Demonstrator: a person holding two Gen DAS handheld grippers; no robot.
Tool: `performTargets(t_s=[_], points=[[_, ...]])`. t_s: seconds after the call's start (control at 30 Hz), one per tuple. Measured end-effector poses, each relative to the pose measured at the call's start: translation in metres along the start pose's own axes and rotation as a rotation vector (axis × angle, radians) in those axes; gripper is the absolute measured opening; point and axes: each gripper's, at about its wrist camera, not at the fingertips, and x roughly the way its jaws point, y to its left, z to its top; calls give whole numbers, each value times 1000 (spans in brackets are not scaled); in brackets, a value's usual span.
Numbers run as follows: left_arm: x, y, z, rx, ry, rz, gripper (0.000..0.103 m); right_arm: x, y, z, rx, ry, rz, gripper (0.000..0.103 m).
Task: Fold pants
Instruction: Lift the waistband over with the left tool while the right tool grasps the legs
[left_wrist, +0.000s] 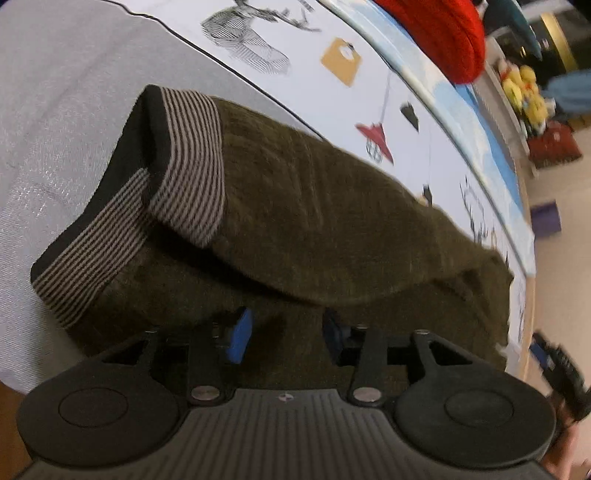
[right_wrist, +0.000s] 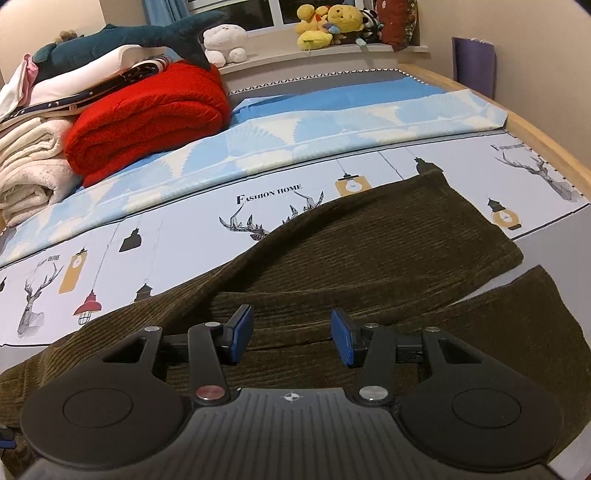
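Bed (right_wrist: 369, 170), printed sheet: red blanket (right_wrist: 147, 118) and cream blankets (right_wrist: 29, 166) stacked at far left; plush shark (right_wrist: 122, 40) on top; yellow plush toys (right_wrist: 325, 26) on windowsill.
Pants (right_wrist: 369, 251), olive corduroy, striped waistband (left_wrist: 192, 162), partly folded on bed.
Left gripper (left_wrist: 286, 334): spread over pants, holding nothing.
Right gripper (right_wrist: 291, 334): spread above legs, empty.

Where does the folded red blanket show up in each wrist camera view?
Left wrist: red blanket at the top edge, right of centre, partly cut off.
Right wrist: red blanket upper left, beside the cream bedding.
Shared landmark: the brown pants on the printed bedsheet.
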Motion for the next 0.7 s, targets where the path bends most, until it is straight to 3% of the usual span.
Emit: performTargets(t_s=[0.1,0.2,0.27,0.3,0.33,0.5,0.7], points=[[-1,5,12,-82,-54,-25,72,4,-2,3,28,-3,0,49],[-5,10,22,-155,-111,-13,75,9,-7,6,86,-7,25,49],[-8,10,28,-172,-140,-18,60,13,-9,10,139,-12,47,49],[-10,9,31,-162,-164,6,28,17,-10,12,168,-14,57,49],[-11,7,33,-138,-188,40,15,21,-11,14,189,-17,63,49],[-21,-12,38,-17,-286,130,13,53,-7,24,270,-17,82,49],[-12,-14,41,11,-261,153,13,106,3,33,324,33,90,49]])
